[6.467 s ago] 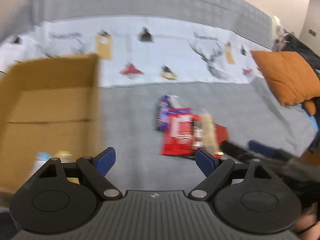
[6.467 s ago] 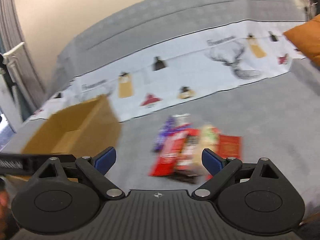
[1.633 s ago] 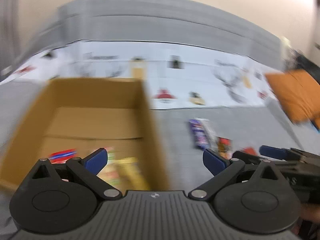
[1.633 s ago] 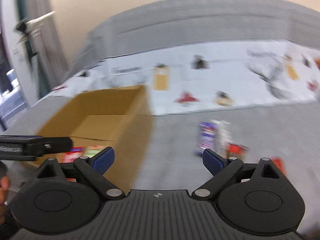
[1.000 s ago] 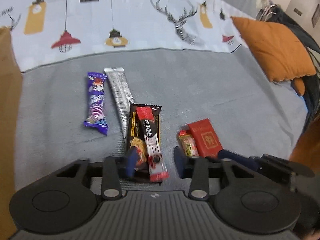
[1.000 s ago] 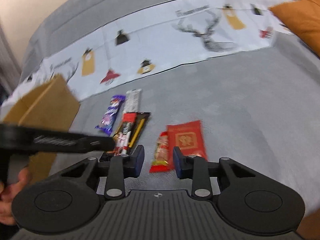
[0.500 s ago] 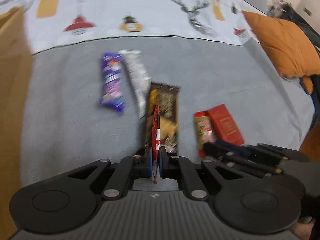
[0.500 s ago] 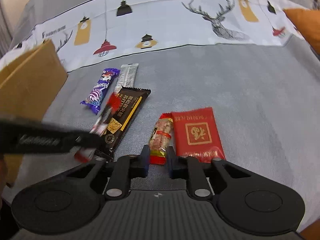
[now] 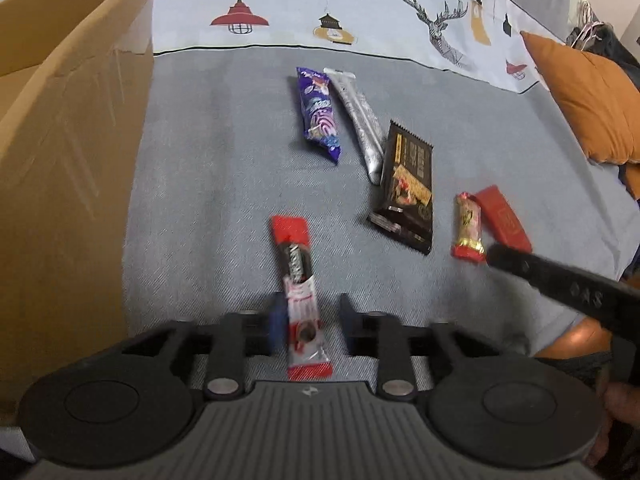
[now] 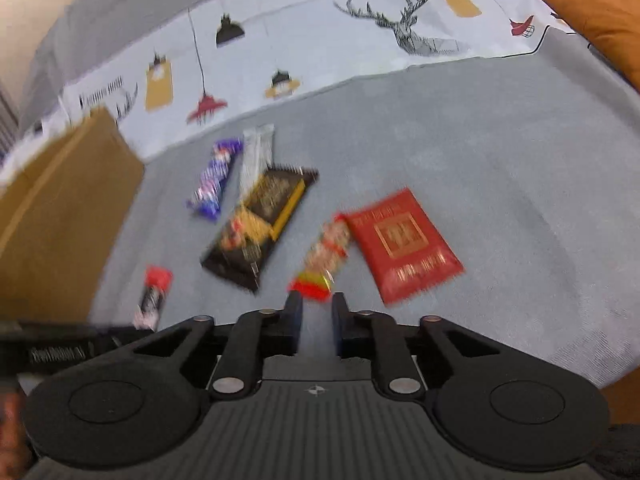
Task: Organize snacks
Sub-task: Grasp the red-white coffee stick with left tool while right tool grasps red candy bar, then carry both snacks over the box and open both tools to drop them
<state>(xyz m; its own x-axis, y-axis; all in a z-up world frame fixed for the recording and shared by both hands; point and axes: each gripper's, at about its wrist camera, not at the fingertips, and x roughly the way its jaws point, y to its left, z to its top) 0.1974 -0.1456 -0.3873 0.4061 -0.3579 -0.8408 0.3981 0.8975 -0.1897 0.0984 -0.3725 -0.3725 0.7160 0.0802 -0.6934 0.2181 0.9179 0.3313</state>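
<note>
Half a second back my left gripper [image 9: 308,328] pinched the red coffee stick [image 9: 301,296]; now its jaws stand apart and the stick lies between them on the grey bedspread [image 9: 224,184]. My right gripper [image 10: 316,322] is parted, the orange-red candy bar [image 10: 324,256] just ahead. Farther left stands the cardboard box [image 9: 64,152].

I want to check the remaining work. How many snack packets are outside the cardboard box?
6. Purple packet and silver stick lie farthest; black bar is mid; small red-gold candy touches red packet; red Nescafe stick between left gripper fingers.
</note>
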